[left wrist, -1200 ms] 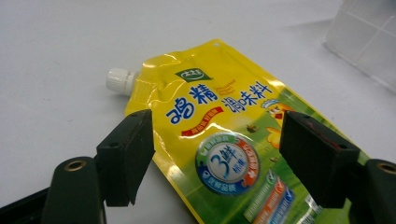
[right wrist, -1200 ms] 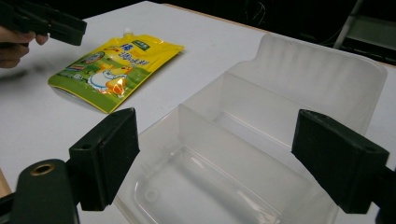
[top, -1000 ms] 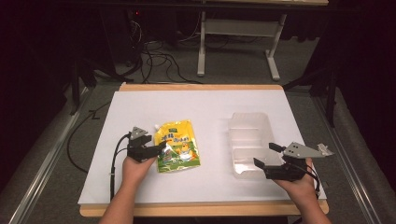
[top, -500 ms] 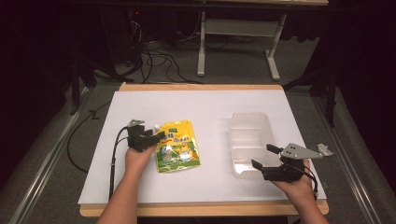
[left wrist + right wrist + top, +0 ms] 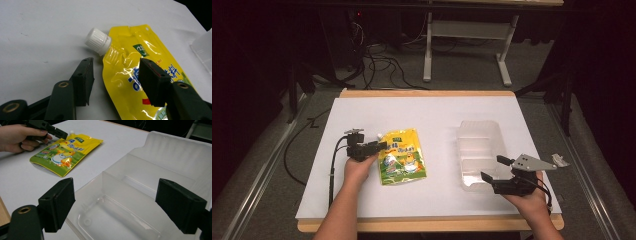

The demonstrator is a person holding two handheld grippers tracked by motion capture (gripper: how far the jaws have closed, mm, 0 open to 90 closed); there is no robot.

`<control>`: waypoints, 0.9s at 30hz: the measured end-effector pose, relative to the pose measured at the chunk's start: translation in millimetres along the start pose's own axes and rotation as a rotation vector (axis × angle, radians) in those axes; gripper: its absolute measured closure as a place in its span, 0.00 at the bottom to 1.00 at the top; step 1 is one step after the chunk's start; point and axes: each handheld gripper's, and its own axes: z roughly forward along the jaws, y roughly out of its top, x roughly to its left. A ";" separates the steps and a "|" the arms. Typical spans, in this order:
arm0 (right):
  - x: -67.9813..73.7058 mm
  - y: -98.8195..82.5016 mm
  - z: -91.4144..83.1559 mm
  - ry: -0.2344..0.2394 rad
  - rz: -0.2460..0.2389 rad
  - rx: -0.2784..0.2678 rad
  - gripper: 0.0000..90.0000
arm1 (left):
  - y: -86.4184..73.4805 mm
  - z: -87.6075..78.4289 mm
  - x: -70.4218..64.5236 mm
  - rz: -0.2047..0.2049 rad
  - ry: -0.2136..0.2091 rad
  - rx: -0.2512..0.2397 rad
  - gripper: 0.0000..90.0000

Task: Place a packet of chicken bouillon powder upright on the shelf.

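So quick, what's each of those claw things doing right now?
Left gripper: open, jaws just closing around the yellow pouch, not gripping.
Right gripper: open, holding nothing, at the clear tray.

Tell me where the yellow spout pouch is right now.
In the high view, the yellow spout pouch lies flat on the white table, left of centre, beside the left hand-held gripper and left of the clear plastic bin.

Left gripper (image 5: 379, 146) jaws closing around yellow pouch (image 5: 403, 156) edge.
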 end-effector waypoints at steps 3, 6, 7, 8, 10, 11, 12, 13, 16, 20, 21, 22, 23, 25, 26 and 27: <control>-0.7 0.0 -0.2 0.000 -0.002 -0.003 0.18 | -0.8 0.9 -1.0 0.011 -0.014 0.013 0.64; -0.6 0.0 -0.5 -0.001 0.003 -0.002 0.18 | -1.0 0.3 -0.7 0.016 -0.014 0.011 0.66; -0.6 0.0 -0.5 -0.001 0.004 -0.002 0.18 | -1.1 0.2 -0.6 0.017 -0.018 0.012 0.68; -0.6 0.1 -0.5 -0.001 0.003 -0.001 0.18 | -1.1 0.0 -1.0 0.021 -0.018 0.012 0.69; -0.9 0.0 -0.2 0.001 0.000 -0.004 0.18 | -1.3 -0.4 -1.6 0.027 -0.017 0.008 0.71; -0.8 -0.1 -0.2 0.001 0.005 -0.002 0.18 | -1.5 -0.3 -2.4 0.026 -0.014 0.004 0.73; -0.8 -0.1 -0.2 0.001 0.005 -0.002 0.18 | -1.6 -0.4 -2.6 0.031 -0.014 0.004 0.73; -0.6 -0.2 -0.3 0.001 0.010 0.000 0.18 | -1.7 -0.6 -2.9 0.034 -0.014 0.004 0.74; -0.8 -0.1 -0.6 0.000 0.011 0.001 0.18 | -2.1 -0.8 -4.4 0.048 -0.016 0.001 0.80; -1.4 0.1 -1.2 0.000 0.010 -0.004 0.19 | -3.1 -0.8 -7.8 0.078 -0.010 -0.004 0.87; -1.4 0.2 -1.5 -0.001 0.010 -0.005 0.19 | -3.5 -0.6 -9.0 0.085 -0.010 -0.008 0.88; -1.4 0.4 -1.7 -0.002 0.008 -0.008 0.19 | -3.7 -0.7 -9.7 0.090 -0.010 -0.009 0.91; -1.4 0.5 -1.9 -0.003 0.008 -0.009 0.19 | -3.9 -0.8 -10.5 0.100 -0.008 -0.008 0.92; -1.9 0.6 -2.5 -0.003 0.007 -0.013 0.19 | -4.5 -0.6 -13.0 0.120 -0.002 -0.012 0.98; -1.9 0.6 -2.5 -0.003 0.007 -0.013 0.19 | -4.8 -0.6 -14.2 0.127 0.001 -0.014 0.98; -2.0 0.6 -2.6 -0.003 0.008 -0.013 0.19 | -5.2 -0.4 -15.5 0.134 0.001 -0.018 0.99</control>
